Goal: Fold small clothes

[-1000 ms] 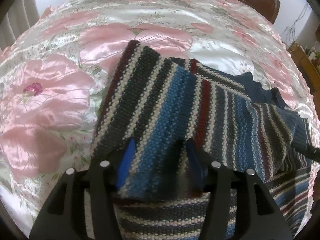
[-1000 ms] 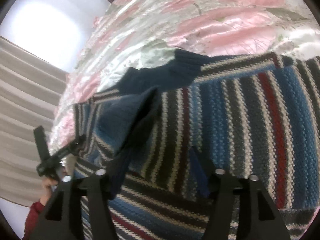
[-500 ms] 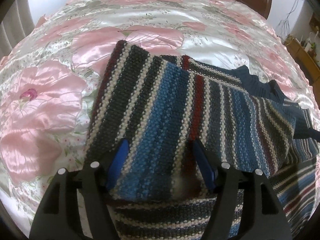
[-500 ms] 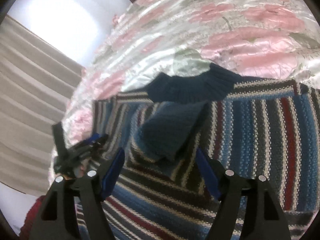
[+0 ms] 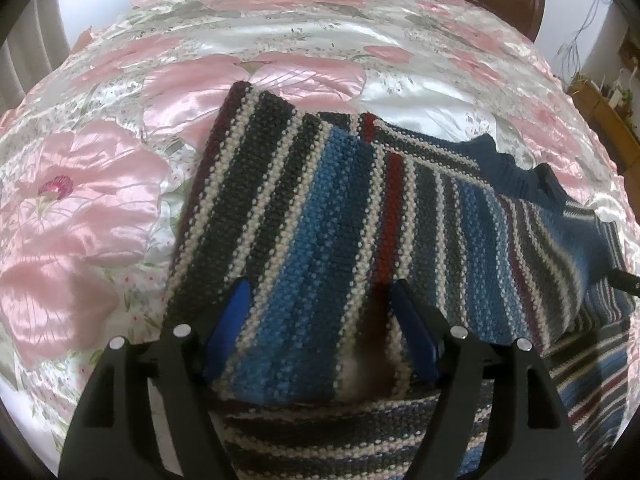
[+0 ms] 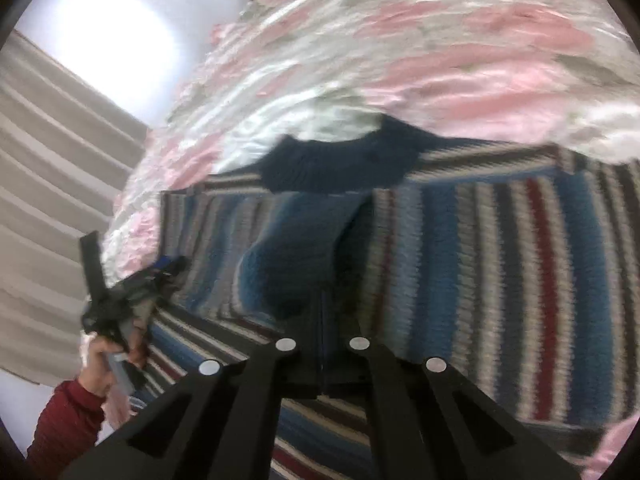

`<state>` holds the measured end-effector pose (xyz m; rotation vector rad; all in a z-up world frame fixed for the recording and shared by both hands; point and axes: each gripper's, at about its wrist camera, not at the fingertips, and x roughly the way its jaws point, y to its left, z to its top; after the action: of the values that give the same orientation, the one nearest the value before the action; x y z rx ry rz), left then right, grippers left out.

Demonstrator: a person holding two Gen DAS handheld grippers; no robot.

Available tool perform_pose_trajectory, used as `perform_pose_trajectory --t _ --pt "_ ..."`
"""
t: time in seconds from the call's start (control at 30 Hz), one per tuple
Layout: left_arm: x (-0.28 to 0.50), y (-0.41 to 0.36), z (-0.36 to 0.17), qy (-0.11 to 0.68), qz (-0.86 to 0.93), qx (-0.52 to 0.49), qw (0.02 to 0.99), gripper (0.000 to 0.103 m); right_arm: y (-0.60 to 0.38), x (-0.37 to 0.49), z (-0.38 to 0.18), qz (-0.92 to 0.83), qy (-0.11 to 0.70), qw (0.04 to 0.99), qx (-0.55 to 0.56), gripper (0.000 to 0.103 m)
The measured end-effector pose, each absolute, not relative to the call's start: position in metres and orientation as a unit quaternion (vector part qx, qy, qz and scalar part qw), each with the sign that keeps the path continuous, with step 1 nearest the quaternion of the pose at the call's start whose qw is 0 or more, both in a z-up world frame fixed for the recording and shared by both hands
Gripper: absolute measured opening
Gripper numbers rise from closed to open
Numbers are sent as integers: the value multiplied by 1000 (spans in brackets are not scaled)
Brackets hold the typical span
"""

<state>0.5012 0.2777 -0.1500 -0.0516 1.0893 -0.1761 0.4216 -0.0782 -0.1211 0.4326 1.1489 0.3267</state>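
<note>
Two states: your left hand-held gripper (image 5: 318, 332) sat spread over the striped knit sweater's (image 5: 320, 208) folded edge; right hand-held gripper (image 6: 322, 344) pinched together nearer its navy collar (image 6: 340, 160).

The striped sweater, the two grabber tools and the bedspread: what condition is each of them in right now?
Striped sweater: lying on the bed, partly folded, one layer over another.
Left gripper: open, blue fingers astride the folded edge.
Right gripper: shut, fingers pressed together over the sweater; view blurred.
Floral bedspread: spread flat under the sweater.
</note>
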Motion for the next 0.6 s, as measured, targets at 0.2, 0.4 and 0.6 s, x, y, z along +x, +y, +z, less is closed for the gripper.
perform_pose_trajectory --t 0.2,0.4,0.6 --pt "494 280 -136 511 -87 -50 854 77 -107 417 -141 129 561 786 225 10" --pt "486 280 -121 497 -75 -47 863 79 -93 439 -136 142 552 782 252 54" --pt "482 279 -111 478 -74 -44 874 83 -61 458 -165 146 591 750 260 49"
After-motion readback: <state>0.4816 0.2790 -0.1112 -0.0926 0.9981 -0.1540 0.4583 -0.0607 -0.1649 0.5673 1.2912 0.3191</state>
